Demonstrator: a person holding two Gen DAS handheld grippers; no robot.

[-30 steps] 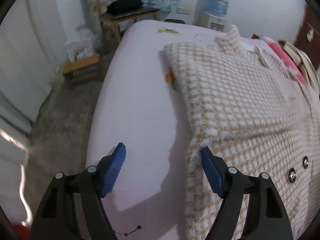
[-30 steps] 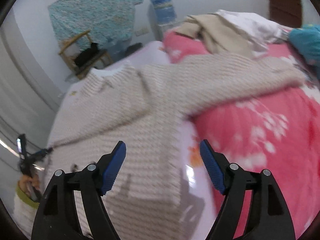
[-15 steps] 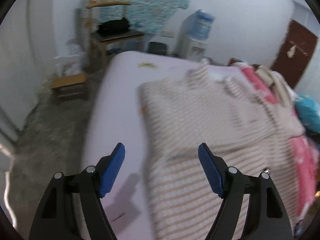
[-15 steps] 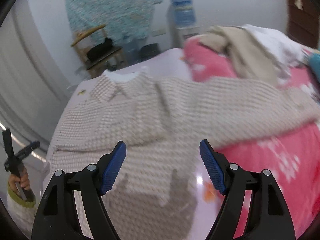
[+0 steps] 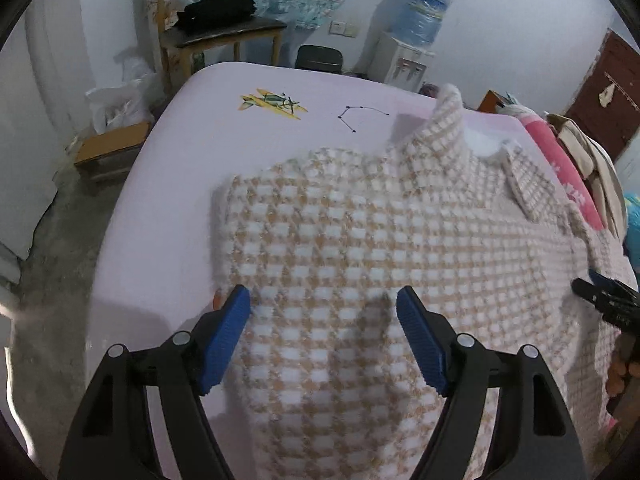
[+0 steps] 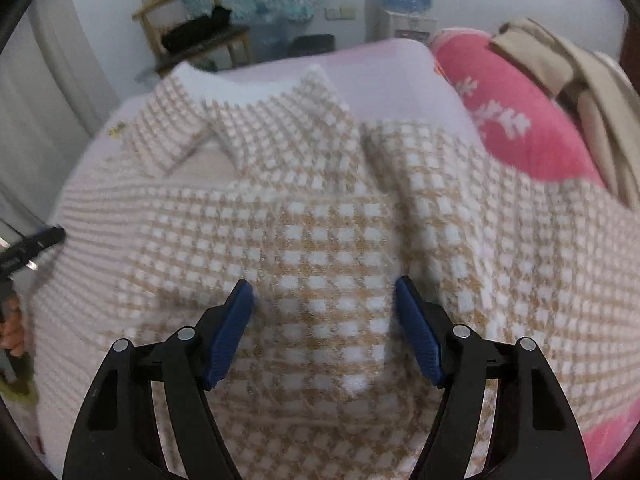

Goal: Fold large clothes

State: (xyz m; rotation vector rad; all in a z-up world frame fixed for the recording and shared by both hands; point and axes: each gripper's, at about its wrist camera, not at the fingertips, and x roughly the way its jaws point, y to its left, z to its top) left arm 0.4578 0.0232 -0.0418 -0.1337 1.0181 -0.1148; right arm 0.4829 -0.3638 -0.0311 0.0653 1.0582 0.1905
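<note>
The checked coat [image 5: 360,240] lies flat on the bed [image 5: 160,200]. The left gripper [image 5: 324,320] hangs wide above its left edge. The right gripper [image 6: 324,304], jaws closing, gripping nothing, hangs above the coat's right part.

Left claw [image 5: 323,328] and right claw [image 6: 325,316], black forked frames, ribbed blue pads [image 5: 224,342], silver screws [image 6: 460,331]

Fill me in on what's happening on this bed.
A person with a handheld gripper in each hand is folding a checked beige-and-white jacket spread on the lilac bed sheet. The left gripper hangs open over its left edge; the right gripper is over the middle, jaws closing, not yet pinching fabric.
</note>
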